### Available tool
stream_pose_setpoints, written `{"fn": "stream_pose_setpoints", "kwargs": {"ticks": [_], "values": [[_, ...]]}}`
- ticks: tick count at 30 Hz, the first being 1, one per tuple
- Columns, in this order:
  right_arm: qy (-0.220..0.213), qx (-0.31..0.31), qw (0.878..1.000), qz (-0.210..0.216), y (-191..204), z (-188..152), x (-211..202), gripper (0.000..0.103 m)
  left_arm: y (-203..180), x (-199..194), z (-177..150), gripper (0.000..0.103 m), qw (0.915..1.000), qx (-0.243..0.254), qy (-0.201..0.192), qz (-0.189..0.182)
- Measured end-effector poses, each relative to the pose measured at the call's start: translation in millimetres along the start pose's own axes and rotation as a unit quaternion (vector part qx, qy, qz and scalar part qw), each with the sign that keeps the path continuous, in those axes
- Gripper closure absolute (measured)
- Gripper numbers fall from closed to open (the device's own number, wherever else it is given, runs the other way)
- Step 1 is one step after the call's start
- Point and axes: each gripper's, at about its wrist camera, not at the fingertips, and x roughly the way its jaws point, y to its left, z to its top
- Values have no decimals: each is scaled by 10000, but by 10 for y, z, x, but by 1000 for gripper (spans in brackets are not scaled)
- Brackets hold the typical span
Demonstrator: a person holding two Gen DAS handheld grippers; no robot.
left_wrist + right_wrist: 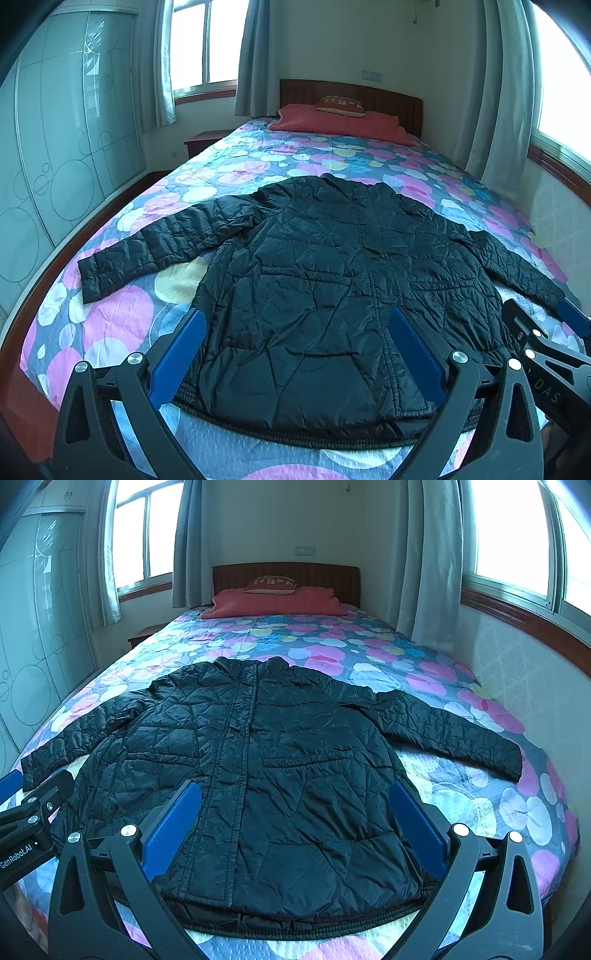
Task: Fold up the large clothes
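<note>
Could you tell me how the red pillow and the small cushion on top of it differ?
The red pillow is wide, plain and lies flat on the bedspread; the cushion is much narrower and rests on the pillow against the headboard. The pillow is plain red; the cushion is browner with pale markings, too small to read. Both sit at the head of the bed, beyond the jacket.
</note>
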Motion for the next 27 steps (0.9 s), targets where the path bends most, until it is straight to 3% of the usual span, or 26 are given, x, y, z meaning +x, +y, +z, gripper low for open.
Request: {"fn": "stream_pose_setpoints", "kwargs": {"ticks": [27], "values": [[-1, -8, 10000, 9, 21, -8, -1, 2, 4, -7, -37, 5, 10000, -1, 12, 6]]}}
